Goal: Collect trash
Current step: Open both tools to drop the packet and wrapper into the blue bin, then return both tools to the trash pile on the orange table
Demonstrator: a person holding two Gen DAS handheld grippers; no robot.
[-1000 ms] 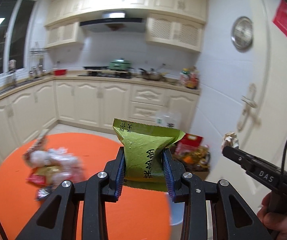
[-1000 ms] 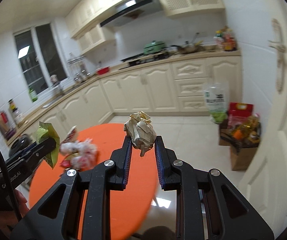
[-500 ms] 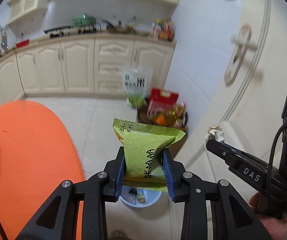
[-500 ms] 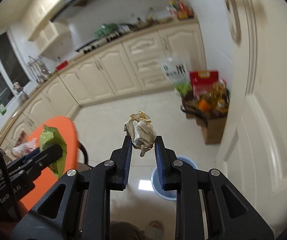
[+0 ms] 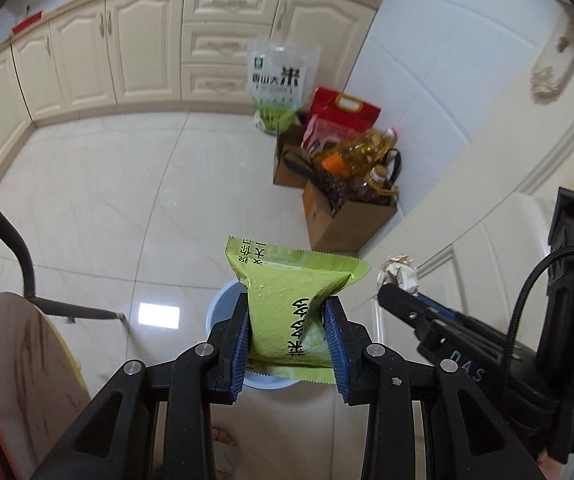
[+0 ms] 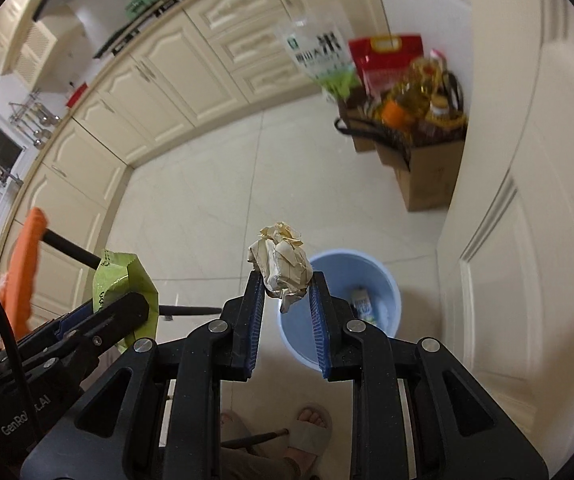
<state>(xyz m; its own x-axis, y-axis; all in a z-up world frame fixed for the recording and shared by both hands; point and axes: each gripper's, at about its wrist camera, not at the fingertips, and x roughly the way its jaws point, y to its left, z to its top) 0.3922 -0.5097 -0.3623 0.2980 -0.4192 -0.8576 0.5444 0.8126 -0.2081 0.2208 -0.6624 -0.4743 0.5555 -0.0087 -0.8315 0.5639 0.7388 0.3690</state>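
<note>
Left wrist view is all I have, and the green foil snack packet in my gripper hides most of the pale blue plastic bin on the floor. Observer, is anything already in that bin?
Observer: Yes. The right wrist view looks into the pale blue plastic bin, and a small white-and-blue package lies inside.
Operator: I only see the other gripper side-on. Is its load properly clamped?
Observer: The crumpled beige paper ball sits between the right gripper's blue pads, one pressing on each side.
</note>
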